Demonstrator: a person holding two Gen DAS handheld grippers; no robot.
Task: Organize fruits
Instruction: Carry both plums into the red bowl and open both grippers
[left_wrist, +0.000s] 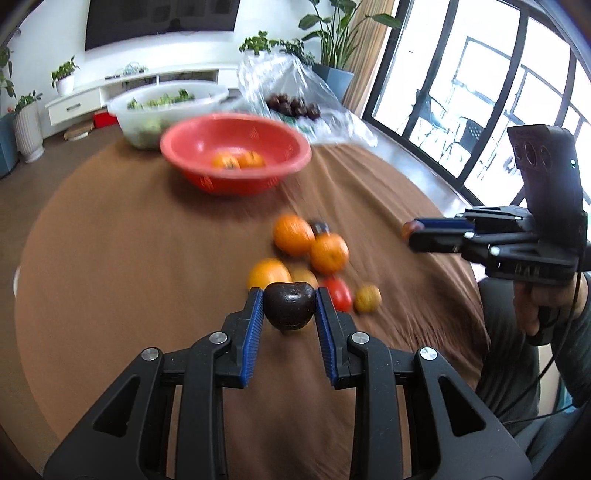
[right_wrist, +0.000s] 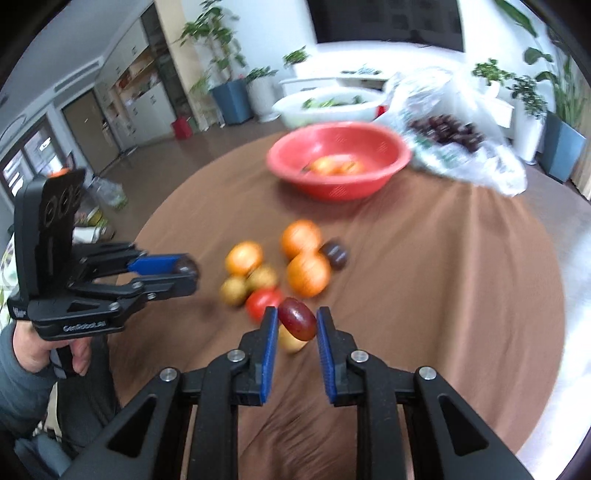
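The left tool (left_wrist: 289, 303) is clamped on a dark, nearly black round fruit (left_wrist: 289, 305) with a dimpled top, pinched between its ribbed blue pads above the brown cloth of the round desk (left_wrist: 110, 258). The right tool (right_wrist: 293, 325) grips a smooth reddish-purple oval fruit (right_wrist: 297, 318), tilted between its pads.

Only the left wrist view shows the tall dark-framed windows at 2 o'clock, with the right tool side-on at 3 o'clock. Only the right wrist view shows the cabinets and doorway at 10 o'clock, with the left tool side-on at 9 o'clock.

In both, a loose pile lies mid-desk: glossy oranges (left_wrist: 293, 234), a red tomato-like fruit (left_wrist: 339, 293), dull yellow-brown small fruits (left_wrist: 367, 298) and a dark one (right_wrist: 334, 254). At 12 o'clock sits a perforated red plastic bowl (left_wrist: 192, 162) holding orange fruits (left_wrist: 238, 160). Behind it are a white basin of greens (left_wrist: 136, 107) and a crinkled clear bag of dark fruits (left_wrist: 332, 92).
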